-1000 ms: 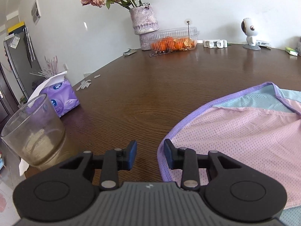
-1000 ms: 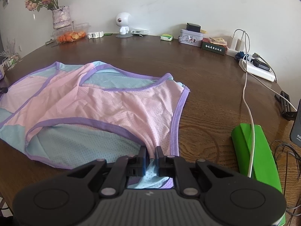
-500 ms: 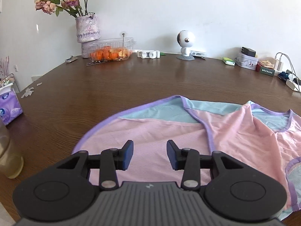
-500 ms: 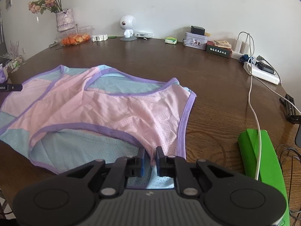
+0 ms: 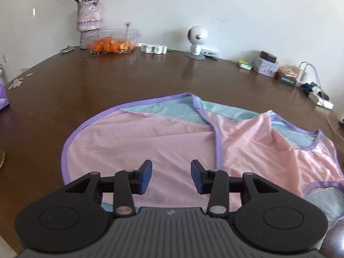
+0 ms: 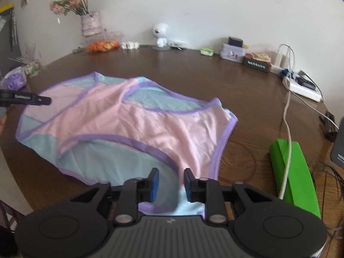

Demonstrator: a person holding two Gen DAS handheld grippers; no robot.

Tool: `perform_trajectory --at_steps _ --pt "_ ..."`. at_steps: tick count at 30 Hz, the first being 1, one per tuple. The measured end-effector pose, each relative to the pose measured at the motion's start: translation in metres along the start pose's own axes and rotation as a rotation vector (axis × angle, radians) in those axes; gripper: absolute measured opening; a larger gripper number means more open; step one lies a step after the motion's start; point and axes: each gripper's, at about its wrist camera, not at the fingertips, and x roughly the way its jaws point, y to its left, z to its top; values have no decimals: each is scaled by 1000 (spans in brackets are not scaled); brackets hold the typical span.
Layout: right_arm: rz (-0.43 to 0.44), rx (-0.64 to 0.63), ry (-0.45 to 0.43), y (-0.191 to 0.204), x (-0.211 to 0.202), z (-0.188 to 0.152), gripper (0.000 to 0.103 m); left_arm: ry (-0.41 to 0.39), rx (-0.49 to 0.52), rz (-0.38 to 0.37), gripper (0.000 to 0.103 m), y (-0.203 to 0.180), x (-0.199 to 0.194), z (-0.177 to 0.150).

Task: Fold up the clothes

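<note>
I have the garment (image 6: 133, 126), a pink mesh top with blue panels and purple binding, spread loosely on the brown surface (image 6: 247, 90), rumpled and only partly doubled over itself; I judge the folding barely begun, with the real folds yet to make. My right hand-held gripper (image 6: 171, 183) has just been opening; its jaws stand apart over the hem at 6 o'clock, pressing nothing. My left hand-held gripper (image 5: 171, 176) has also just been widening, jaws apart above the pink panel, empty. Toward 11 o'clock sits a clear plastic box (image 5: 114, 40) holding orange fruit, beside a vase (image 5: 89, 16) of dried roses.
</note>
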Motion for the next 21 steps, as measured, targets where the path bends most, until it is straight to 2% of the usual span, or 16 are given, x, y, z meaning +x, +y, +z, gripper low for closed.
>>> perform_trajectory --at_steps 2,5,8,11,14,16,17,18,21 --pt "44 -44 -42 12 8 19 32 18 8 -36 46 -10 7 1" --pt "54 -128 -86 32 38 46 32 37 29 -36 45 -28 20 -4" --pt "65 -181 -66 47 74 64 32 31 35 -59 45 -35 21 -11" --pt "93 -145 -16 50 102 76 32 14 -1 -54 45 -30 22 -17" --pt "84 -132 -2 50 118 79 39 -7 -35 -75 46 -20 22 -22" --pt "76 -127 9 50 122 76 33 -20 -7 -74 46 -21 21 -22" --pt "71 -121 10 49 122 75 9 -29 14 -66 46 -21 21 -23" --pt "55 -99 9 46 120 74 0 -40 31 -55 46 -23 21 -25" --pt "2 -35 0 31 112 70 2 -58 55 -59 51 -25 22 -27"
